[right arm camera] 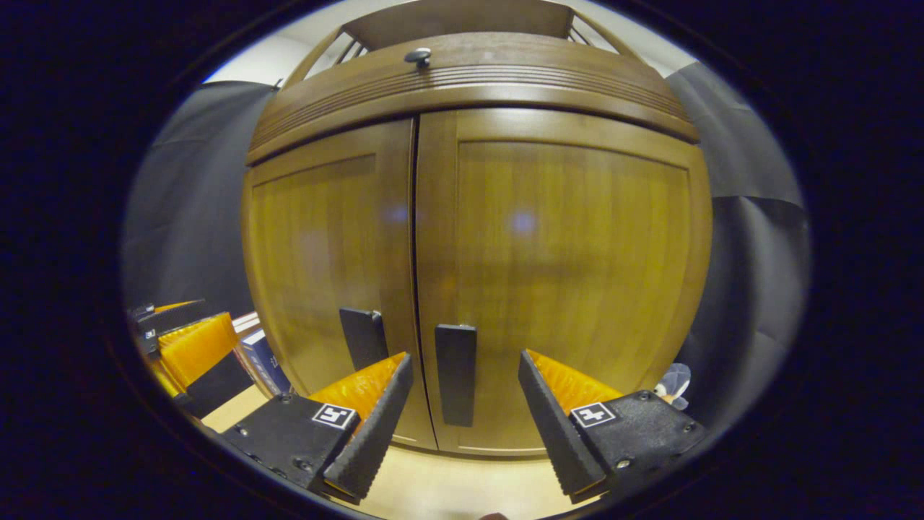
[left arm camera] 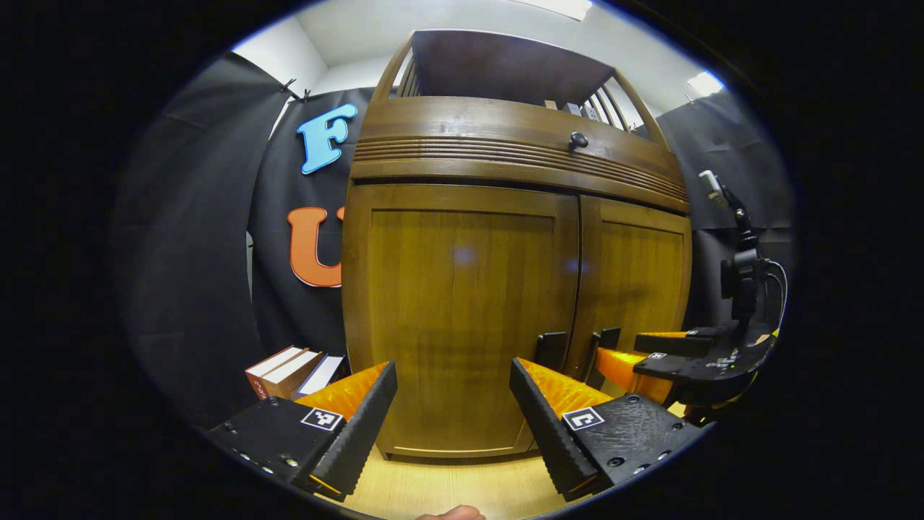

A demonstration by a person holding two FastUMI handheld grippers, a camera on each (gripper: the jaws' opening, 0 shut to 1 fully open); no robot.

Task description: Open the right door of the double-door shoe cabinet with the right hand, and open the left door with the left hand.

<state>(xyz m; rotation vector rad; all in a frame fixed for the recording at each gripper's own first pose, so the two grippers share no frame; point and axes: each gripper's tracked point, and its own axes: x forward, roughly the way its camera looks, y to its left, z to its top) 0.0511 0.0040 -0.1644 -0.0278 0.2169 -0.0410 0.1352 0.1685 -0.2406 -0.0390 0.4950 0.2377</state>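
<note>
Cabinet (right arm camera: 548,253) doors both closed, contents hidden; each hand-held gripper (left arm camera: 453,404) (right arm camera: 465,404) released, grasping nothing.

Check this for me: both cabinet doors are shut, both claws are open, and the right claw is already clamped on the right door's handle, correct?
Not quite. In the right gripper view the right claw is open with the right door's handle between its fingers, not clamped on it. The rest holds: both doors are shut, and the left claw is open in front of the left door.

Both views low, close, facing the shared closed cabinet doors (left arm camera: 520,310) front-on.
</note>
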